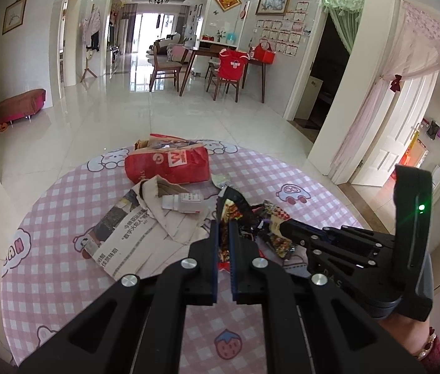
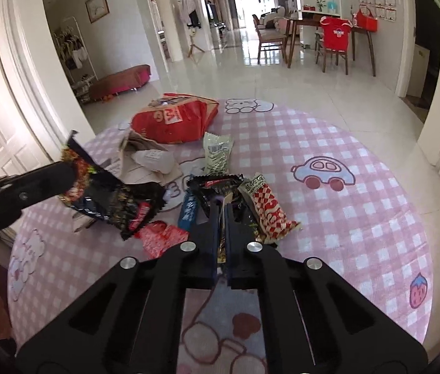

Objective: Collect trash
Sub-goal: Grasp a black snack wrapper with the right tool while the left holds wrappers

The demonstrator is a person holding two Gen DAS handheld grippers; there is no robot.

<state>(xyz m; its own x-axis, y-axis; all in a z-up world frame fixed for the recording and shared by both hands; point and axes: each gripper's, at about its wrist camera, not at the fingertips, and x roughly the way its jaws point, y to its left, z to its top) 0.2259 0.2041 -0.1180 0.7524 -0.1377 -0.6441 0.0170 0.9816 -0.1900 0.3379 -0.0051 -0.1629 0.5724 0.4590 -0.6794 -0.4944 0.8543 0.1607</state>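
Two jaws clamped — left gripper (image 1: 224, 233) on dark wrapper (image 1: 235, 208), right gripper (image 2: 221, 218) on black wrapper (image 2: 220, 187).

Both cameras sit just behind their own gripper fingers, low and close over a round pink checked mat (image 1: 64, 205), looking forward and slightly down across it toward the far dining table (image 1: 220, 53) and bright hallway. The left wrist view looks from the mat's near left side, with the right gripper (image 1: 297, 233) entering at its right. The right wrist view looks from the near right, with the left gripper (image 2: 64, 174) at its left edge. Both share the red bag (image 2: 173, 118), the wrapper pile and the far room.
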